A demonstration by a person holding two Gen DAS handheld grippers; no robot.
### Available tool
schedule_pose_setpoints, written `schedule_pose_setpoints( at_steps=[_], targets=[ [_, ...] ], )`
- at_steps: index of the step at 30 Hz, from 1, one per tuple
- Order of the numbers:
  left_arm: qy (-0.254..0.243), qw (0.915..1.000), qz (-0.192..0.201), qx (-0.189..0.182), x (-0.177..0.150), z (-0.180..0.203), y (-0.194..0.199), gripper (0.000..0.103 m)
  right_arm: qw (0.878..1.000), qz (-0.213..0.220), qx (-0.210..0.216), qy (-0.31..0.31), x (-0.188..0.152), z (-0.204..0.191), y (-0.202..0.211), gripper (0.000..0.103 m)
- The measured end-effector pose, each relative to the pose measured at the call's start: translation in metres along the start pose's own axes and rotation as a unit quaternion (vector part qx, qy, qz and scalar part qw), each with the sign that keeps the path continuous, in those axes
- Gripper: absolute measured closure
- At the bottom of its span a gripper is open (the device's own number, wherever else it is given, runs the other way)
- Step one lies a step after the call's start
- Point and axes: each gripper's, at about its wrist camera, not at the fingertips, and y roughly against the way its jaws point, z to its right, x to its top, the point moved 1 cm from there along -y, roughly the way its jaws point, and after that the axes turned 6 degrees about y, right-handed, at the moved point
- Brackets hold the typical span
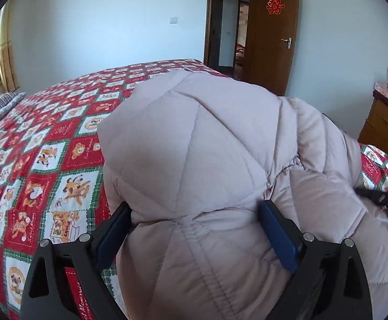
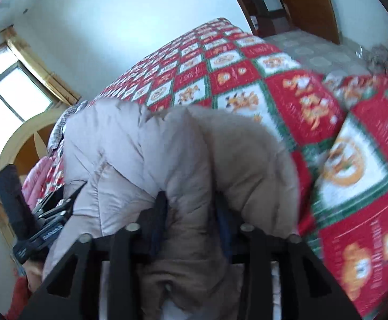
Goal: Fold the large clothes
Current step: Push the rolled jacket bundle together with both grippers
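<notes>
While 1 coat (image 1: 194,138) covers 1 bedspread (image 1: 34,160), 2 grippers clamp it.

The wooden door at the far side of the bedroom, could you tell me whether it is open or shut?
Open. The wooden door is swung back against the wall, and the doorway beside it shows further rooms beyond.

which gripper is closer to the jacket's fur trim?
Right. The right gripper straddles the fur trim, trim between its fingers. The left gripper straddles a quilted jacket panel; no fur shows in its view.
</notes>
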Motion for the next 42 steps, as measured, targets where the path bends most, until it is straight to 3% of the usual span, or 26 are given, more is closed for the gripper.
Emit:
schedule_pose_setpoints(
  at_steps=[3,7,9,15,18,21,23,28,32,35,37,41,42],
  targets=[
    [0.003,1.0,-0.002,-0.001,-0.006,-0.001,0.0,0.008,0.997,0.036,-0.047,0.046,0.006,-0.007,0.022,0.013],
    [-0.01,0.9999,-0.001,0.01,-0.007,0.002,-0.001,0.008,0.997,-0.004,-0.029,0.069,0.009,-0.01,0.005,0.007],
    [-0.009,0.9999,-0.002,0.007,-0.007,0.001,-0.001,0.008,0.996,-0.035,-0.044,0.075,0.006,-0.006,-0.013,0.0],
    [-0.001,1.0,-0.003,-0.006,-0.007,-0.003,-0.002,0.008,0.996,-0.071,0.049,-0.02,-0.009,0.026,-0.033,0.0],
    [0.015,0.9995,-0.007,-0.027,-0.007,-0.01,-0.005,0.008,0.996,-0.067,0.049,0.016,-0.012,0.008,-0.039,0.0],
    [0.039,0.9972,-0.019,-0.06,-0.007,-0.028,-0.009,0.006,0.99,-0.086,0.109,0.022,-0.016,-0.011,-0.048,0.001],
    [0.065,0.9941,-0.032,-0.081,-0.007,-0.041,-0.013,0.004,0.99,-0.08,0.113,0.024,-0.02,-0.012,-0.052,0.001],
    [0.055,0.9963,-0.031,-0.058,-0.006,-0.033,-0.016,0.003,0.992,-0.081,0.086,0.043,-0.022,-0.021,-0.054,0.001],
    [0.083,0.9945,-0.028,-0.059,-0.007,-0.047,-0.003,0.003,0.992,-0.082,0.085,0.05,-0.024,-0.024,-0.053,0.001],
    [0.169,0.9822,0.009,-0.081,-0.021,-0.083,0.036,0.003,0.992,-0.079,0.083,0.052,-0.026,-0.023,-0.05,0.002],
    [0.208,0.9737,0.01,-0.091,-0.034,-0.099,0.05,0.003,0.991,-0.08,0.092,0.046,-0.027,-0.017,-0.048,0.001],
    [0.211,0.97,-0.022,-0.119,-0.049,-0.099,0.045,0.003,0.99,-0.083,0.107,0.038,-0.021,-0.016,-0.053,0.0],
    [0.221,0.9637,-0.03,-0.146,-0.051,-0.095,0.039,0.003,0.99,-0.081,0.109,0.037,-0.02,-0.015,-0.054,0.0]
  ],
)
